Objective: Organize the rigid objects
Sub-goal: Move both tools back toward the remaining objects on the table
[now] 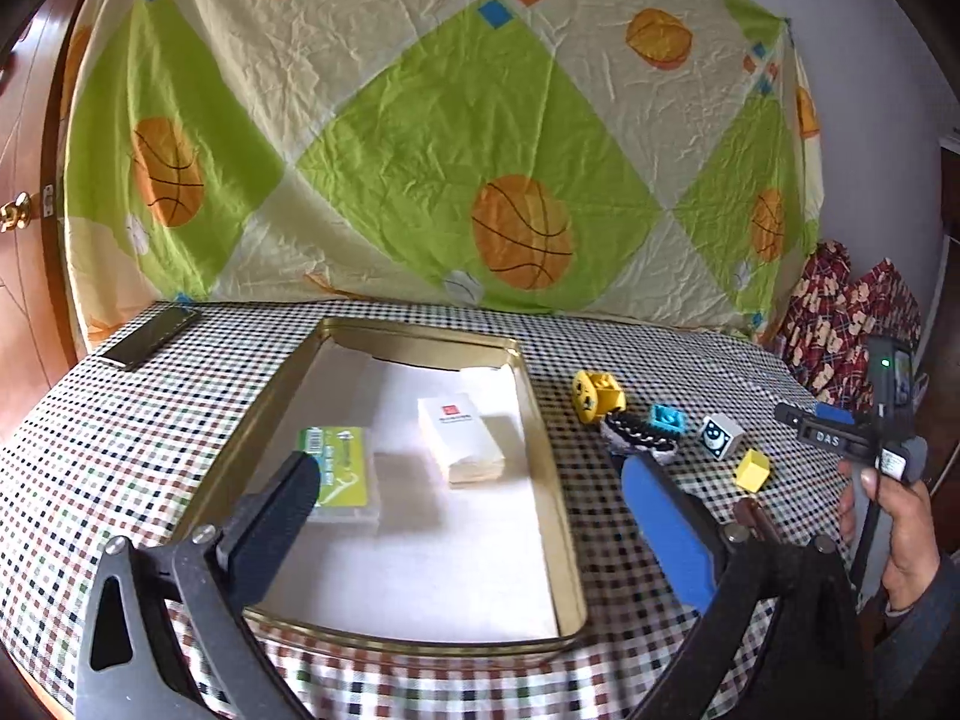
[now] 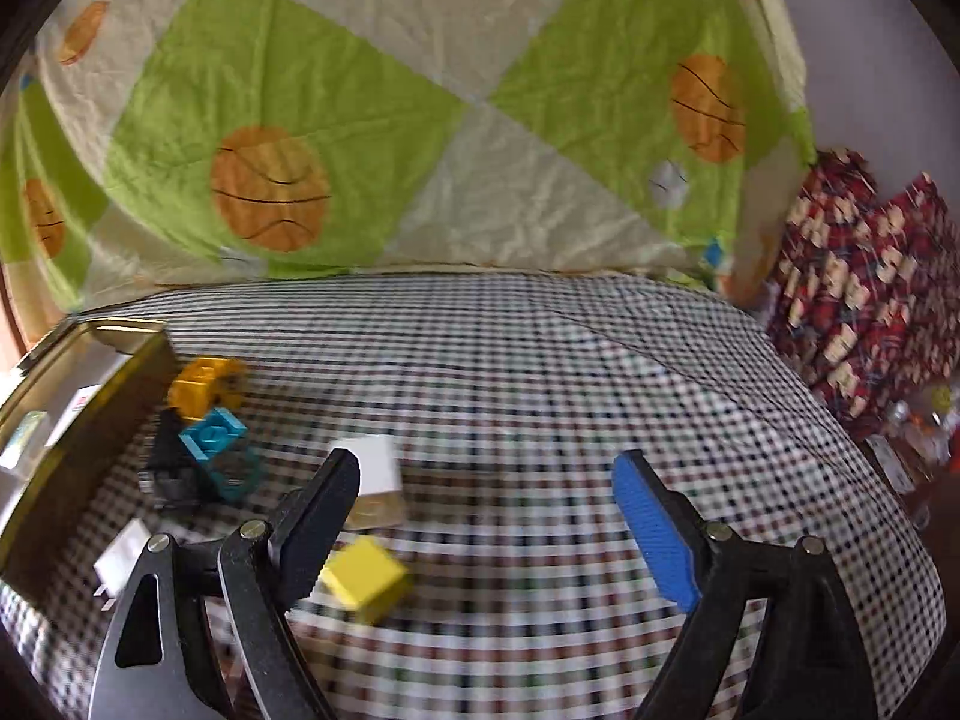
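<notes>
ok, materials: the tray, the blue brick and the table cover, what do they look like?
Tray: looks like thin metal, gold-toned and glossy; the rolled rim catches highlights. Its floor seems lined with white paper.
Blue brick: likely moulded plastic, smooth, with a stud on top and crisp edges.
Table cover: woven-looking checked fabric, matte, draping over the table edge; fabric or printed vinyl, cannot tell.

We see a glossy gold metal tray (image 1: pixel 549 468) on a matt checked woven tablecloth (image 1: pixel 150 450); the yellow block (image 1: pixel 752 470) looks smooth plastic; the hanging sheet (image 1: pixel 420 120) is creased cloth.
</notes>
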Action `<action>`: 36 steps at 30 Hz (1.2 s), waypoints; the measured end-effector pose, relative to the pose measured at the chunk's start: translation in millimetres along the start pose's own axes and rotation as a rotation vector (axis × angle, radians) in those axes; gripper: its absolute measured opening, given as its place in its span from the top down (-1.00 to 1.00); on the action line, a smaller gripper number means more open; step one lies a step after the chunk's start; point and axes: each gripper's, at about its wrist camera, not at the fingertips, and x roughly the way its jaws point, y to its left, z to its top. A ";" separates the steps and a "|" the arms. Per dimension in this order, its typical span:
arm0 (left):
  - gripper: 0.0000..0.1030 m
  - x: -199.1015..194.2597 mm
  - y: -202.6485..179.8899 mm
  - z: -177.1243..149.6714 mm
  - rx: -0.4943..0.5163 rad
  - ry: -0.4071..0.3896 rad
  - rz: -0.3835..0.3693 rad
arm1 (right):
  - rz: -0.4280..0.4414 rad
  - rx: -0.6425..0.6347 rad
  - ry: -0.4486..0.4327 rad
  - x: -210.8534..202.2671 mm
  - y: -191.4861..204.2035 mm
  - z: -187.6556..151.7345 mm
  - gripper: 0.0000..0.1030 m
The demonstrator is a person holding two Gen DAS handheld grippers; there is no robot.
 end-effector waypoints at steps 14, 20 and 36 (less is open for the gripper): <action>-0.99 17.8 -73.4 -20.6 0.128 0.091 -0.064 | 0.014 0.205 0.193 63.2 -86.1 1.7 -0.70; -0.99 29.0 -90.4 -30.7 0.166 0.122 -0.076 | 0.065 0.212 0.148 37.9 -80.2 -9.3 -0.70; -0.99 36.9 -113.3 -42.9 0.206 0.125 -0.134 | 0.309 -0.005 -0.145 -120.4 44.9 -65.3 -0.70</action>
